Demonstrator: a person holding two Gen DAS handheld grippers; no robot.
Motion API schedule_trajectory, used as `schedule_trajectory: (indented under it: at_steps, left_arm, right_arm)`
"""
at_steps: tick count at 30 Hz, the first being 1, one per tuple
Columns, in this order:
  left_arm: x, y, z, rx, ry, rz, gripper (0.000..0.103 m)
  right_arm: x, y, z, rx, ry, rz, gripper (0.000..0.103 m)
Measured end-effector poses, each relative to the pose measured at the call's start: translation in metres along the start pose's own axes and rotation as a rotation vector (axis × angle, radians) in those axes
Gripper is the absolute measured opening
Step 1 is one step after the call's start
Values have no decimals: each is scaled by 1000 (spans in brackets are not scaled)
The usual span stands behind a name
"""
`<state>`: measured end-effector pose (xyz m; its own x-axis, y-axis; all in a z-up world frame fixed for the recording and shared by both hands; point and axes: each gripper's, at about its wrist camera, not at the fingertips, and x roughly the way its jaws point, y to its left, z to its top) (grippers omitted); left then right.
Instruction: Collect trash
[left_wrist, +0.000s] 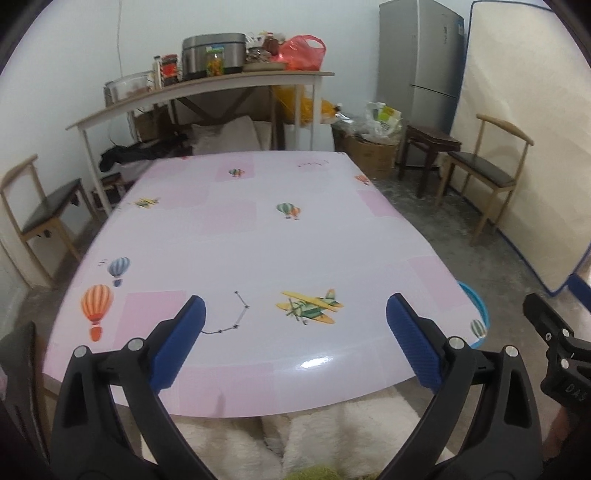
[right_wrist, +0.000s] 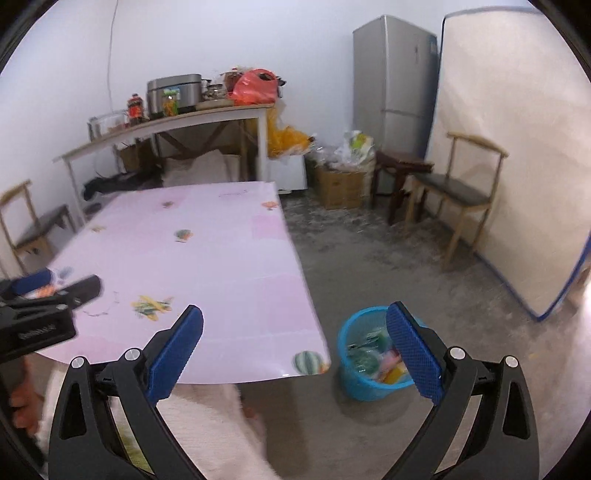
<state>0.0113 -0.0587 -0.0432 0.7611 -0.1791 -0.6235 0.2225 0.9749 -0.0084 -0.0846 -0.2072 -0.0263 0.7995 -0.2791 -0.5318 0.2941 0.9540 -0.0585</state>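
Note:
A blue mesh waste bin (right_wrist: 364, 360) stands on the floor by the table's near right corner, holding several colourful wrappers. Only its rim (left_wrist: 480, 310) shows in the left wrist view, past the table edge. The table (left_wrist: 258, 258) has a pink cloth printed with balloons and planes; I see no loose trash on it. My left gripper (left_wrist: 295, 314) is open and empty over the table's near edge. My right gripper (right_wrist: 295, 321) is open and empty, off the table's right corner, above and in front of the bin.
A long shelf table (left_wrist: 207, 92) with a cooker, jars and a red bag stands behind. A fridge (right_wrist: 395, 77), a cardboard box (right_wrist: 340, 184), a stool and wooden chairs (right_wrist: 458, 192) line the back right. A mattress (right_wrist: 517, 147) leans on the right wall. Another chair (left_wrist: 40, 218) stands left.

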Motion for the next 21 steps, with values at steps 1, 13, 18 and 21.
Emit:
schedule_trajectory:
  at_steps: [1, 13, 18, 21]
  left_arm:
    - [0, -1, 0, 3, -1, 15, 94]
    - [1, -14, -14, -24, 55, 59, 94]
    - [-1, -4, -13, -60, 44, 101, 94]
    - [2, 0, -13, -65, 69, 116, 94]
  right_arm:
    - [-3, 0, -1, -5, -11, -5, 97]
    - [-4, 7, -10, -13, 31, 8, 97]
    - [2, 8, -11, -11, 61, 18, 97]
    - [5, 9, -12, -7, 75, 24, 97]
